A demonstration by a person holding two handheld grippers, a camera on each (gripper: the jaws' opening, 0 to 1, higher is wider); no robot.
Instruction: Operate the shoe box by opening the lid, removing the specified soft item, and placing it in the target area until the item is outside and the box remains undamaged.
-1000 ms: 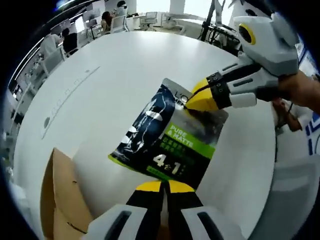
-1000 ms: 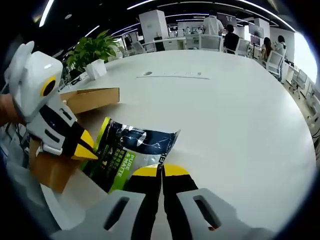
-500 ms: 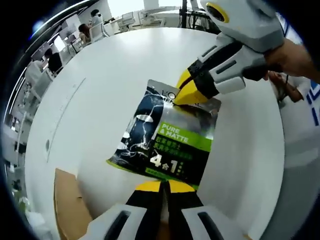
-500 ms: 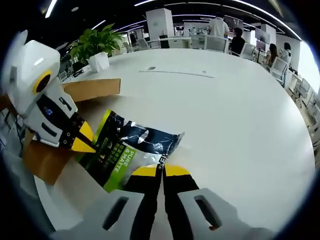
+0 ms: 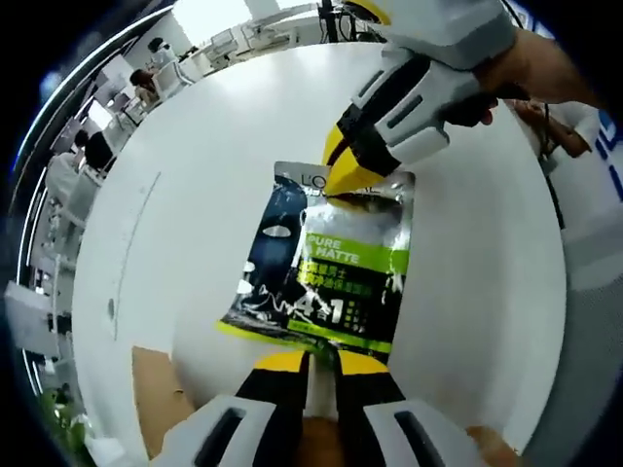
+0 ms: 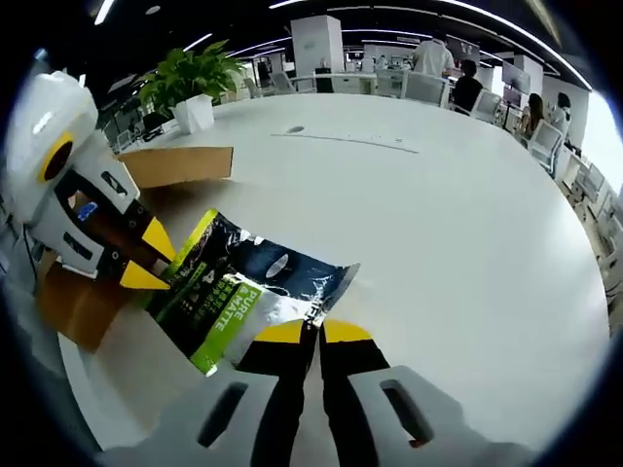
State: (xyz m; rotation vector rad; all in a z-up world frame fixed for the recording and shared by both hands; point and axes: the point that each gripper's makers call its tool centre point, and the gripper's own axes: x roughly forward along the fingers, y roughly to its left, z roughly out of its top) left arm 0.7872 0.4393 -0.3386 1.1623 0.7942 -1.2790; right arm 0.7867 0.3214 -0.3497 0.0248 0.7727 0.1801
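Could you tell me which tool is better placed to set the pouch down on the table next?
The right tool. Its jaws are shut on the pouch at its top edge, over the bare white table. The left tool has its jaws parted at the pouch's bottom edge, gripping nothing.

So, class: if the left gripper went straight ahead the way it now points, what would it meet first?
Probably the green-and-black pouch, whose near edge lies just ahead of the slightly open left gripper; the right gripper comes after.

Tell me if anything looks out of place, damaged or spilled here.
Nothing stands out. The pouch is intact and outside the cardboard box, with the right hand-held gripper shut on one end. The left hand-held gripper has its jaws slightly apart at the other end. The white table shows no spill.
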